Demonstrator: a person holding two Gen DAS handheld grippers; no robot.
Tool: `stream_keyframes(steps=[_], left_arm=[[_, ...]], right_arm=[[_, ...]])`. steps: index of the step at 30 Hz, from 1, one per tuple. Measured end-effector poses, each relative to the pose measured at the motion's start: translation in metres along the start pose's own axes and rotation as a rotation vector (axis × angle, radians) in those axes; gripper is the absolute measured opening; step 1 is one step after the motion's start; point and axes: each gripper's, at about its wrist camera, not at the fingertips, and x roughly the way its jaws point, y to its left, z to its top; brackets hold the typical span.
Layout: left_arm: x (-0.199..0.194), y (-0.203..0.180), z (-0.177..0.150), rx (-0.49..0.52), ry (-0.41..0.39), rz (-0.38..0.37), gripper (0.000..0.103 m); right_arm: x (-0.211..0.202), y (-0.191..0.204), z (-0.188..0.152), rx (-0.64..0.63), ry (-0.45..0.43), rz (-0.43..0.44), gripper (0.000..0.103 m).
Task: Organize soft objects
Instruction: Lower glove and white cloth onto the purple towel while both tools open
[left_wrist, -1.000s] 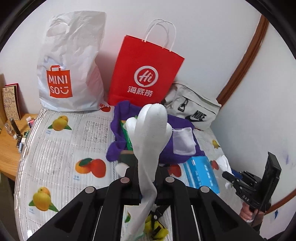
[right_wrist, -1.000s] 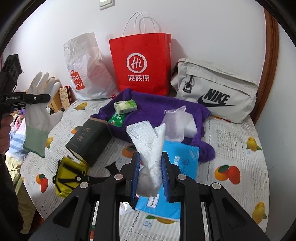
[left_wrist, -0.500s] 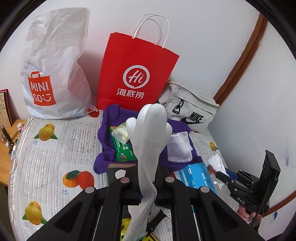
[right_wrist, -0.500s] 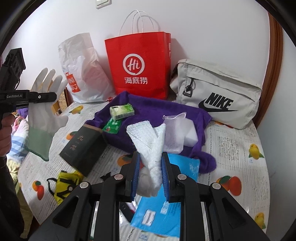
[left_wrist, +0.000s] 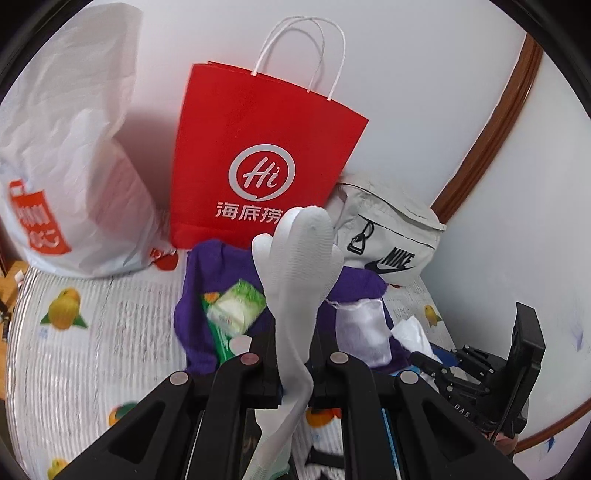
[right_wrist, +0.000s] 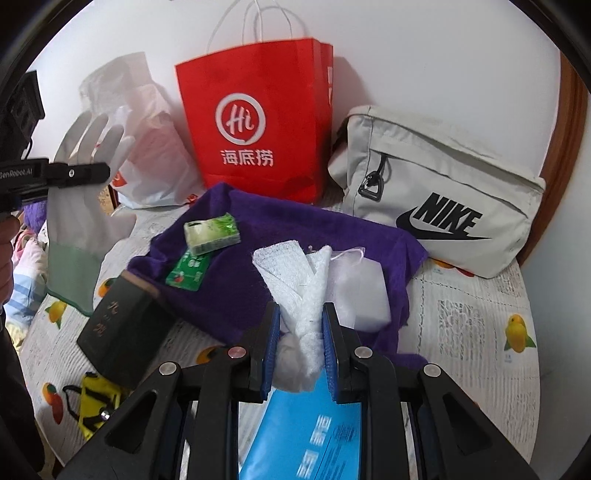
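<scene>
The left gripper (left_wrist: 293, 360) has its jaws clamped on a white glove (left_wrist: 301, 273), gripped across the palm; the fingers stand up above the jaws and the green cuff hangs below. The right gripper (right_wrist: 301, 345) has its jaws pinched on a wad of white gauze cloth (right_wrist: 301, 280), which bulges above and below the blue pads (right_wrist: 272, 349).

Both items are held in the air over the near part of the table (right_wrist: 472, 332), in front of the purple towel (right_wrist: 266, 266). At the far edge stand the red paper bag (right_wrist: 255, 122), the white plastic bag (left_wrist: 70, 155) to its left and the grey Nike pouch (right_wrist: 436, 195) to its right.

Handling judgement: both items appear very light, limp and non-fragile. The glove droops to either side of the grip, so hold it mid-palm. The gauze compresses readily and looks prone to snagging; grip the bunched core, not a loose corner, to prevent unrolling or slipping.
</scene>
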Motion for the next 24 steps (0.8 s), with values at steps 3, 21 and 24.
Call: stream_keyframes(steps=[3, 21, 24], left_arm=[[0.017, 0.000, 0.012, 0.003, 0.005, 0.009, 0.008], [0.127, 0.015, 0.039, -0.023, 0.121, 0.005, 0.008], [0.140, 0.022, 0.033, -0.034, 0.150, 0.021, 0.008]], right_arm=[[0.016, -0.003, 0.007, -0.006, 0.025, -0.009, 0.023], [0.085, -0.018, 0.019, 0.000, 0.160, -0.002, 0.023], [0.093, -0.018, 0.020, 0.005, 0.178, 0.003, 0.023]])
